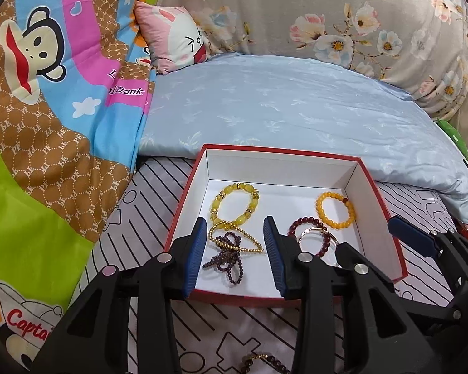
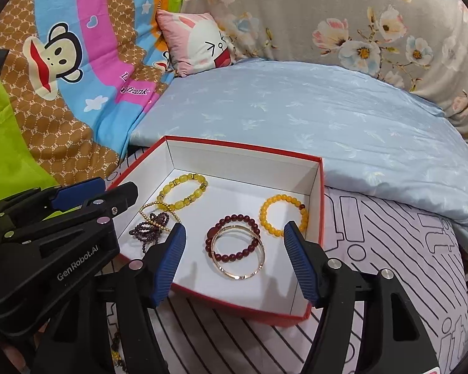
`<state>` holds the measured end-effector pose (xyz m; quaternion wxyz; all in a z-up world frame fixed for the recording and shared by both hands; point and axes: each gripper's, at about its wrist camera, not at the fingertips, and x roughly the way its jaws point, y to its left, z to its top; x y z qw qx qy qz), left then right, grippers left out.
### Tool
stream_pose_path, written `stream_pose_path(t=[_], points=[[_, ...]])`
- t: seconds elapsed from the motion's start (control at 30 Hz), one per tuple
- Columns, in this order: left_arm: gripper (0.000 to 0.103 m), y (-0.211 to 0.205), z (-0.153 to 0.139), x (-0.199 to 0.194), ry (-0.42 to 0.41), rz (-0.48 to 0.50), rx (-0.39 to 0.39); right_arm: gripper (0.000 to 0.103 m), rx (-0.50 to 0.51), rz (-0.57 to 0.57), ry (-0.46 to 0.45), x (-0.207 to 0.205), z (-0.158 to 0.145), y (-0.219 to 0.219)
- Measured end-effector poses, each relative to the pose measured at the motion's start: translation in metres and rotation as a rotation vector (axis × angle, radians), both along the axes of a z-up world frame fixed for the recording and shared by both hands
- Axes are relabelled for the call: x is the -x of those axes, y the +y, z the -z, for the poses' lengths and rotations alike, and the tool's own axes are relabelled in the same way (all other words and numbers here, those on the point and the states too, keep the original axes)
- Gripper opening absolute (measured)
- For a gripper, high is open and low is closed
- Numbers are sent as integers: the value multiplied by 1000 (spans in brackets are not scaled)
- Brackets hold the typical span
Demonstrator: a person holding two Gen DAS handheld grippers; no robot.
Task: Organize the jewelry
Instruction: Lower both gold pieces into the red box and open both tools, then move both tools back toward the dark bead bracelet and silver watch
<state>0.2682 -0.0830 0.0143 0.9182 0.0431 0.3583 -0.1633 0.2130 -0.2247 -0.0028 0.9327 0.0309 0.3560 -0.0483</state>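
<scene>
A red box (image 1: 184, 199) (image 2: 321, 205) with a white inside lies on the striped sheet. In it are a chunky yellow bead bracelet (image 1: 216, 202) (image 2: 180, 202), an orange bead bracelet (image 1: 319, 208) (image 2: 263, 215), a dark red bead bracelet (image 1: 305, 219) (image 2: 234, 218), a gold bangle (image 2: 238, 275), a purple bead strand (image 1: 224, 263) (image 2: 143, 229) and a gold bead chain (image 1: 249, 237) (image 2: 146, 207). My left gripper (image 1: 235, 230) hangs open over the purple strand and chain, holding nothing. My right gripper (image 2: 235, 233) stands open, empty, over the red bracelet and bangle.
Another dark bead bracelet (image 1: 265, 358) (image 2: 117, 352) lies on the sheet in front of the box. A blue quilt (image 1: 296, 109) lies behind the box, a monkey-print blanket (image 1: 46, 109) to the left, and a pink cushion (image 1: 174, 37) and floral cover (image 1: 358, 15) sit further back.
</scene>
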Motion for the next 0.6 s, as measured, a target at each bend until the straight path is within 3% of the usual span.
stream_pose_path(t=[0.6], points=[[36,15,-8,63,3,9,-9,65,-54,34,-32,85,-16,4]])
